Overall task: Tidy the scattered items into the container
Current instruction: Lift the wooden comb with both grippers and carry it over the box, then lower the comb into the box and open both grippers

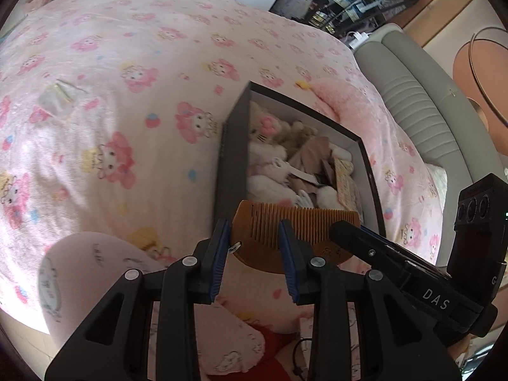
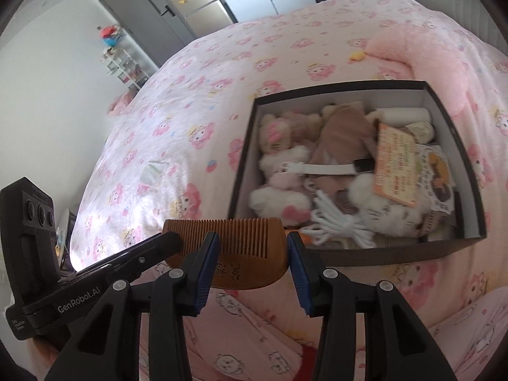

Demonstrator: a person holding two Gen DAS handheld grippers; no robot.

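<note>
A brown wooden comb point(image 1: 295, 222) point(image 2: 241, 244) hangs in the air just short of the near wall of a dark box point(image 1: 229, 158) point(image 2: 381, 255) with a white inside. The box sits on the bed and holds plush toys, cards and a white cord. My left gripper point(image 1: 254, 235) has the comb's left end between its fingers. In the right wrist view the left gripper point(image 2: 173, 241) comes in from the left onto that end. My right gripper point(image 2: 252, 247) grips the comb's right part, and the right gripper point(image 1: 344, 230) shows edge-on at the comb's right end in the left wrist view.
The pink patterned bedspread point(image 1: 143, 63) point(image 2: 197, 101) carries a small clear packet point(image 1: 55, 101) point(image 2: 154, 173) and a tiny yellow item point(image 1: 303, 85) point(image 2: 357, 55). A fluffy pink pillow point(image 2: 412, 54) and a grey headboard point(image 1: 412, 104) lie beyond the box. A person's pyjama legs point(image 1: 95, 270) are below.
</note>
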